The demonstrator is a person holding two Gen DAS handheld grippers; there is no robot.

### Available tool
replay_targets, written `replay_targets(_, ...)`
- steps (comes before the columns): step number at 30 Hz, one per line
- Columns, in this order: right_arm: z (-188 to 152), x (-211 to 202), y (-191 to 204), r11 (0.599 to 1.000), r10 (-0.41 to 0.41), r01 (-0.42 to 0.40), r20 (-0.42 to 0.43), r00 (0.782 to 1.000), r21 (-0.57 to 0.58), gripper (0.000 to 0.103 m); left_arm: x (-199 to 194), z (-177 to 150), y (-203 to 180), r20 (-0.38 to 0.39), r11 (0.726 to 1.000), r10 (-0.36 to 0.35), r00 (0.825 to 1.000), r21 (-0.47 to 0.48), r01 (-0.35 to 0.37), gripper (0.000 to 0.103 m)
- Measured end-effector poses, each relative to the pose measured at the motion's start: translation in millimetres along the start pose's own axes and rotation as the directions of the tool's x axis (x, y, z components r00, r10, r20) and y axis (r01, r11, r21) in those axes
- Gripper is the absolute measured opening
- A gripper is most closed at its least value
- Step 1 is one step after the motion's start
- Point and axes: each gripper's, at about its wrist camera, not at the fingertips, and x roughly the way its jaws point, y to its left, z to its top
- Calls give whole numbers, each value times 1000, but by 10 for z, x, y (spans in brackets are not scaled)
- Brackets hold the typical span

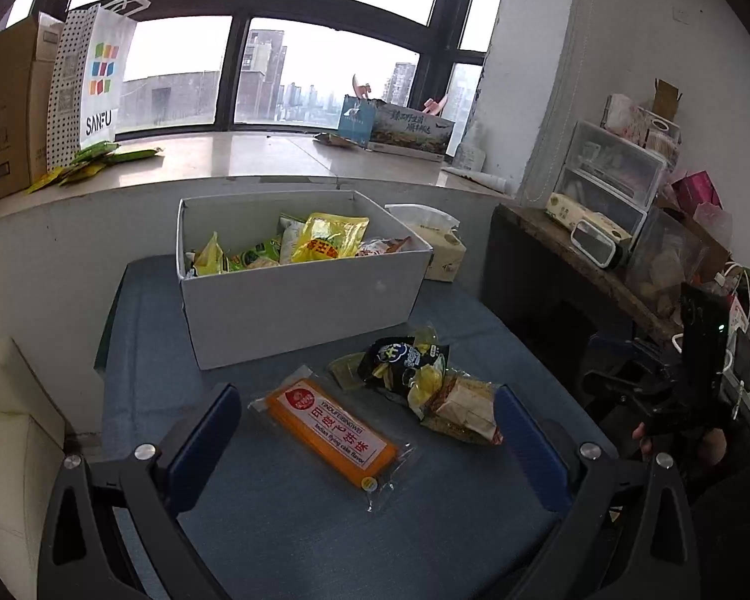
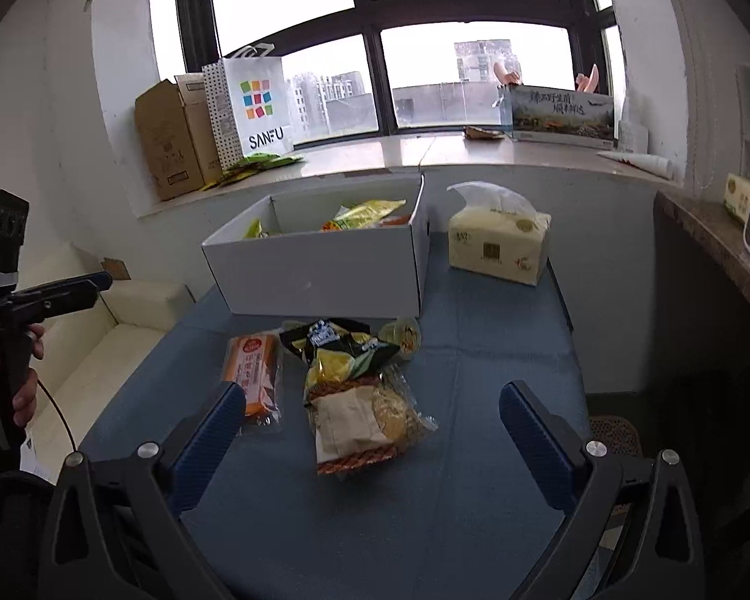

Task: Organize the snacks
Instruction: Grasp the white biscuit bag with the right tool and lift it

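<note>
Risk lies mainly in the crinkly wrappers. My left gripper (image 1: 367, 430) is spread wide and empty above the flat orange cellophane-wrapped cake bar (image 1: 330, 432), which lies on the blue table mat (image 1: 325, 540). My right gripper (image 2: 367, 430) is likewise spread and empty over the clear-wrapped cracker pack (image 2: 360, 420). This pack touches the black-and-yellow snack bag (image 2: 337, 350), so a careless pinch may drag both. Loose film may slip from the pads on the way to the white cardboard box (image 2: 320, 275).

Tissue pack (image 2: 498, 240) on blue table (image 2: 500, 400), shopping bag (image 2: 257, 105) on windowsill (image 2: 425, 152)
</note>
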Motion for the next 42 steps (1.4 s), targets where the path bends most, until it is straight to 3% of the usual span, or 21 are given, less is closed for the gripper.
replay_targets(6,-90,445,118,999,30,-34,-108,994,-31,103,74,-68,88,4,998,-41,999,-47,41,103)
replay_targets(8,-105,602,194,997,-7,-4,-141,990,-77,103,92,-82,97,-3,997,-58,998,-58,58,103)
replay_targets(12,-137,856,295,987,-53,25,-179,982,-157,103,107,-107,76,-19,999,-40,999,-38,39,103)
replay_targets(17,-183,1094,361,978,-54,2,-244,968,-208,103,170,-166,96,-58,999,-33,998,-29,32,103)
replay_targets(20,-204,1147,382,976,-23,-30,-241,970,-214,102,244,-209,95,-84,1000,-17,996,-11,16,103)
replay_targets(21,-212,1168,383,977,-16,-38,-246,969,-210,96,266,-222,107,-83,1000,-21,996,-12,20,103)
replay_targets(24,-253,1295,387,974,-71,2,-296,953,-227,51,362,-277,169,-89,999,-29,996,-35,26,103)
replay_targets(26,-258,1286,419,967,-67,-7,-286,956,-253,50,471,-309,219,-129,998,-3,992,-57,-4,103)
replay_targets(31,-230,1081,428,973,-24,-35,-247,969,-230,48,818,-358,321,-247,990,50,968,-116,-80,103)
replay_targets(36,-149,813,426,977,-30,-11,-190,981,-212,49,1219,-276,389,-324,958,133,937,-201,-206,103)
replay_targets(42,-153,635,323,988,-31,4,-172,985,-154,49,1678,-214,246,-407,918,225,885,-214,-332,103)
